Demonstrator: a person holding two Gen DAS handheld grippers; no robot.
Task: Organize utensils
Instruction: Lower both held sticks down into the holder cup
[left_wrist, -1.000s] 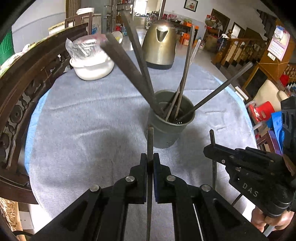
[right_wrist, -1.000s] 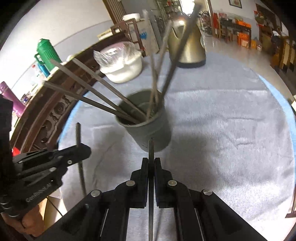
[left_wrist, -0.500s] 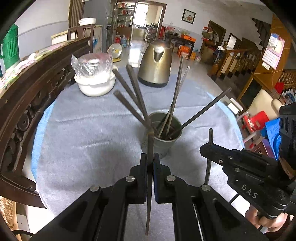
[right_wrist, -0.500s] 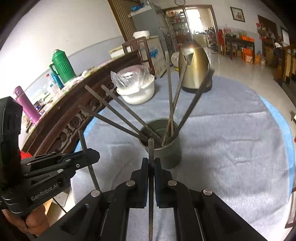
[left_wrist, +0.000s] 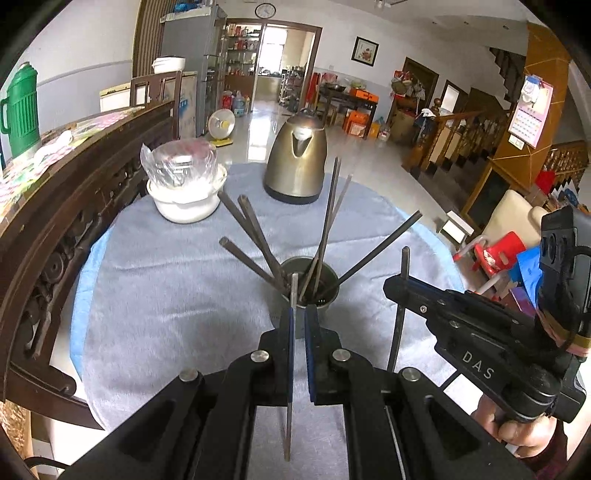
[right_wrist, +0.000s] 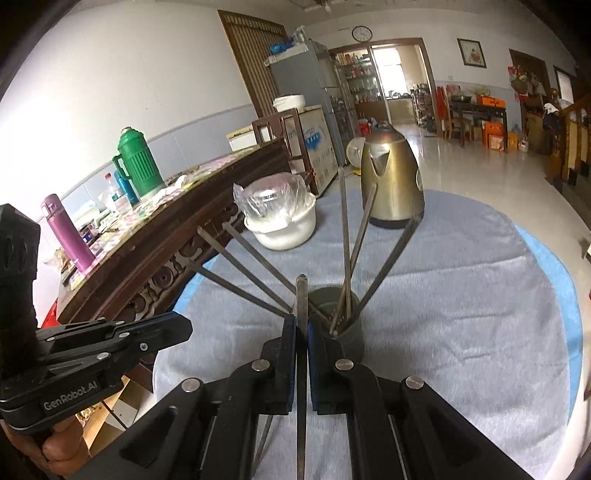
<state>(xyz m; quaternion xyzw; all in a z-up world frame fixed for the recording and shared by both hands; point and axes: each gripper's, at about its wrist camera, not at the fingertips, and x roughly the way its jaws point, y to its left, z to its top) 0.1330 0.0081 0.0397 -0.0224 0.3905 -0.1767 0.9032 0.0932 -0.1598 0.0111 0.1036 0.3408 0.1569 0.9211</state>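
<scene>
Progress check, both wrist views.

Holder cup (left_wrist: 309, 291) stands upright on the grey-clothed surface (left_wrist: 166, 295), near my edge of it. Six metal chopsticks (left_wrist: 255, 236) are already in it, fanned out: three lean left, two stand near upright, one leans right. I count that part as done.

Left tongs (left_wrist: 298, 325): clenched on one chopstick (left_wrist: 291, 354), held roughly upright, its top end showing in front of the cup rim, its lower end hanging free below the pads. Lifted clear of the cloth, as far as I can tell.

Right tongs (right_wrist: 302, 334): clenched on another chopstick (right_wrist: 301, 354), also upright, top end poking above the pads just short of the cup. In the left view the same tongs (left_wrist: 405, 286) sit to the right of the cup, stick crossing them vertically.

So two sticks are in hand, neither yet in the cup. Both tongs hover on my side of the cup, apart from it, one on each side.

No loose utensils visible on the cloth in either view; the near edge is hidden behind the tongs, so I cannot rule out more there.

My estimate: late in the task. What is left is to carry each held stick over the rim, tip it in, and release. The fanned sticks crowd the opening, so the gap between them needs picking.

The kettle (left_wrist: 295, 158) and the covered white bowl (left_wrist: 186, 192) stand at the far side, well apart from the work.
</scene>
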